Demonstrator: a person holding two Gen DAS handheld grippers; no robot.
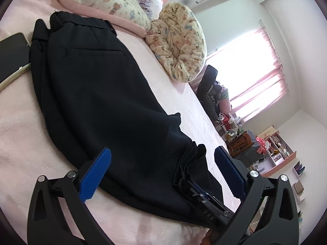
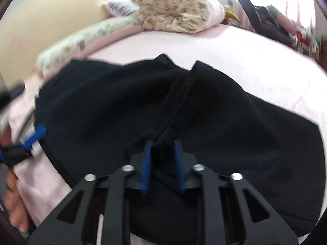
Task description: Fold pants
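Black pants (image 1: 98, 94) lie lengthwise on the pink bed sheet (image 1: 24, 143), waistband and back pocket at the far end. My left gripper (image 1: 163, 153) stands open, its blue fingers spread wide just above the near leg end, touching nothing. In the right wrist view my right gripper (image 2: 163, 143) is shut on a bunched ridge of the pants (image 2: 102, 112) along a seam. The same right gripper (image 1: 202, 198) shows low in the left wrist view, pinching the gathered hem. At the left edge of the right wrist view the left gripper (image 2: 33, 137) is blurred.
A dark phone (image 1: 12, 57) lies left of the waistband. Patterned pillows and a rolled quilt (image 1: 179, 40) sit at the bed's far end. The bed edge runs along the right, with a cluttered shelf (image 1: 276, 149) on the floor beyond. A person's hand (image 2: 14, 200) shows lower left.
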